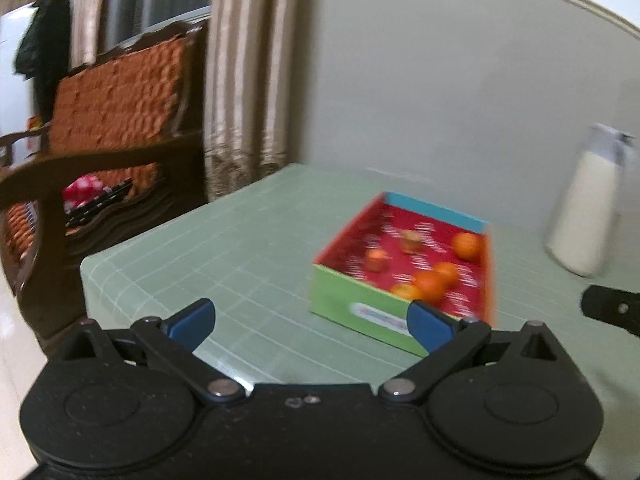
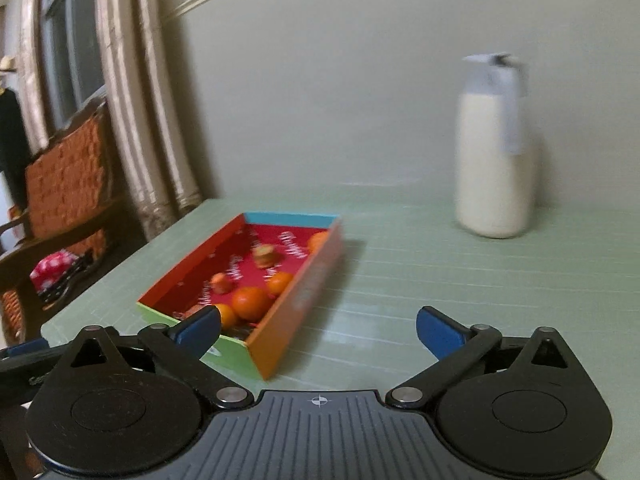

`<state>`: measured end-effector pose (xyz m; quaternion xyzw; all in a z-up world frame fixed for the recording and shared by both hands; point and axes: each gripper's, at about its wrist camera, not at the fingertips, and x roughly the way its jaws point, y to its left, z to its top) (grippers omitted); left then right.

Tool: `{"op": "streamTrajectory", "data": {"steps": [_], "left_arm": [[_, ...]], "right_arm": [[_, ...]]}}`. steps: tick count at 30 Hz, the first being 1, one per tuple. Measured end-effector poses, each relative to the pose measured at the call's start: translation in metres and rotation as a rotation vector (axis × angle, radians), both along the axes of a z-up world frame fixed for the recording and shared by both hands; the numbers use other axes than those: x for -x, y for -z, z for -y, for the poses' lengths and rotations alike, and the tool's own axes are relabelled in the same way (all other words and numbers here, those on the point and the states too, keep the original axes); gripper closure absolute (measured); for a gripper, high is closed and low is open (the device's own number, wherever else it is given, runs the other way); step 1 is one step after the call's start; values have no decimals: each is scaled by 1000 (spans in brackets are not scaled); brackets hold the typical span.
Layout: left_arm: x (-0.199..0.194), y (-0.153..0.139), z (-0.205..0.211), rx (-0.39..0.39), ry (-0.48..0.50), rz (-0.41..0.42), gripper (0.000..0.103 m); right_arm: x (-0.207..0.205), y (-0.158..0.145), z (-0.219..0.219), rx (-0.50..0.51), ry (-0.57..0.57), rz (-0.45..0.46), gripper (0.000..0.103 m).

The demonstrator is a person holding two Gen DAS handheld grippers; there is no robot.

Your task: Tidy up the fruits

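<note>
Nearest in each wrist view is the claw itself. The left claw (image 1: 312, 326) stands wide with nothing between its blue pads, and the right claw (image 2: 318, 332) is spread just as wide and is also empty. Both hang above the pale green table (image 1: 240, 240), tilted down toward it.

Just beyond the left claw, ahead and a little to its right, sits the box (image 1: 360, 312), a shallow open tray with a green near wall, an orange side and a red floor. From the right claw the same box (image 2: 296, 300) lies ahead and to the left, its near corner almost under the left pad. Inside rest several oranges (image 2: 251, 302), bunched toward the near end, one more orange by the far wall, and two smaller brownish fruits (image 2: 265, 257) too blurred to name. No loose fruit shows on the table around the box.

Further off, to the right of both claws, a white jug (image 2: 494, 160) stands near the wall. Beyond the table's left edge are a wooden chair (image 1: 112, 120) and curtains.

Judging by this, the fruit seems gathered and both claws look clear of the box, so the placing step appears done. The next move probably calls for checking for any fruit out of view, or else resting.
</note>
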<state>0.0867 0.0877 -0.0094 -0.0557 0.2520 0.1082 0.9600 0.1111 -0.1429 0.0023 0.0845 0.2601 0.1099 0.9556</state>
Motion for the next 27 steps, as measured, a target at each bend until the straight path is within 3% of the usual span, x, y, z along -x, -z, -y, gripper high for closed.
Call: {"op": "streamTrajectory", "data": {"steps": [7, 13, 17, 27], "left_arm": [[58, -54, 36, -33, 86, 22, 6], [87, -71, 49, -76, 115, 48, 6], [97, -76, 54, -110, 129, 65, 6], [98, -71, 51, -108, 122, 49, 6]], "right_arm": [[76, -38, 20, 17, 67, 3, 0], [120, -56, 21, 33, 86, 39, 0], [132, -63, 19, 51, 95, 61, 0], [130, -57, 12, 72, 75, 58, 0]]}}
